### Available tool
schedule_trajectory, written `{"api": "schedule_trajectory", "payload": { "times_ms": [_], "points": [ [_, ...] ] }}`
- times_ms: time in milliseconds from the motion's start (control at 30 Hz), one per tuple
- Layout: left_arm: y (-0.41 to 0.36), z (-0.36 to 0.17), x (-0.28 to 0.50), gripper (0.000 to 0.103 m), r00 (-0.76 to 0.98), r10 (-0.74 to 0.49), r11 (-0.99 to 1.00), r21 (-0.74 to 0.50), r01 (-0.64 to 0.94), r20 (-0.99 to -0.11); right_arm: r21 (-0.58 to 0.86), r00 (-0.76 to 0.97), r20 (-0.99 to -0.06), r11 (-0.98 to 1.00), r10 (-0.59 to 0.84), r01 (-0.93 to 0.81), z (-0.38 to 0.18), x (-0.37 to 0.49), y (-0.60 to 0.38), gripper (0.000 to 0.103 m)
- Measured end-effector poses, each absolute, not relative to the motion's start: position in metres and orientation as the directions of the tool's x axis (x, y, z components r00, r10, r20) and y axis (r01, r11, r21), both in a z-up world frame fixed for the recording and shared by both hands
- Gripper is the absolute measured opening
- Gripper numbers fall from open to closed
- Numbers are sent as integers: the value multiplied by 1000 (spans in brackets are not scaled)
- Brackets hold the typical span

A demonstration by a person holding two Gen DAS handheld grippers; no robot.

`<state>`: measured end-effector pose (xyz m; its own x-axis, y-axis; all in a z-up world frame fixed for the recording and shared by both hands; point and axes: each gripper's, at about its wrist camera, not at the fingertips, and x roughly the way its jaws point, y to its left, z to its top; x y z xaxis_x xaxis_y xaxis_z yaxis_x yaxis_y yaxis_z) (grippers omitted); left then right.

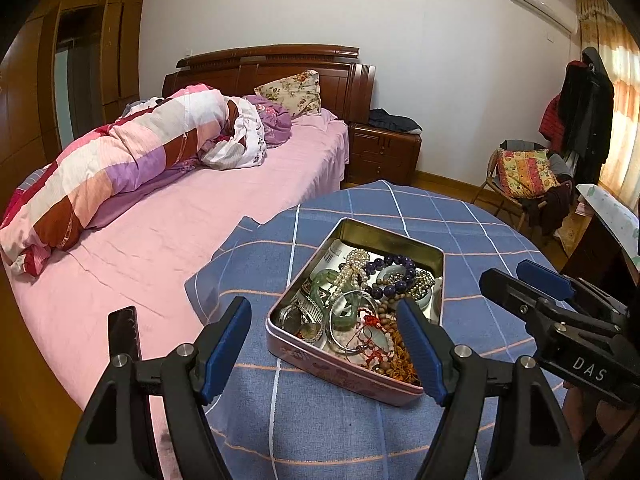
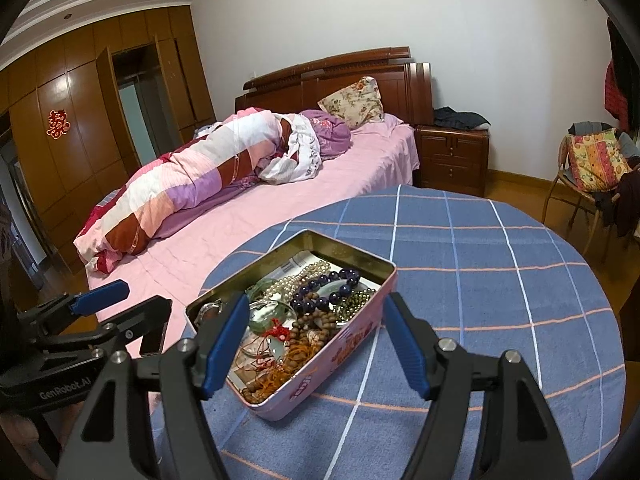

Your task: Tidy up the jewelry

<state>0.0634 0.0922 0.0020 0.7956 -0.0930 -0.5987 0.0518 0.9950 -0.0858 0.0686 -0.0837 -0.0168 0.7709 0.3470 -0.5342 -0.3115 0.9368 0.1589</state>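
Rectangular pink metal tin (image 1: pixel 352 364), gold-lined, sits on the table's blue checked cloth (image 2: pixel 480 280), heaped with pearl strand (image 1: pixel 352 268), glossy purple beads (image 2: pixel 324 286) and jade bangles. Left hand-held gripper (image 1: pixel 324 344) and right hand-held gripper (image 2: pixel 316 344) both spread wide, empty. Pink bed (image 1: pixel 160 240) behind.

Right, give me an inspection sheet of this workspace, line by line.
Surface: blue checked cloth over a round table.
Job's things: open pink tin with tangled jewelry: pearl strand, purple bead bracelet, green bangle, brown beads.
Clutter: dark phone-like slab at the bed's edge.
Grippers: left gripper and right gripper both open, empty, short of the tin.
Cables: nothing seen.
Surroundings: bed, rolled quilt, nightstand, chair with clothes.
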Motion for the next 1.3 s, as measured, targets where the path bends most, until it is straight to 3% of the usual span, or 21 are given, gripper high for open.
{"api": "schedule_trajectory", "payload": {
  "times_ms": [1300],
  "points": [
    [89,0,64,75,786,-103,994,-81,68,-610,162,766,-541,937,347,-310,-19,66,-82,73]
  ]
}}
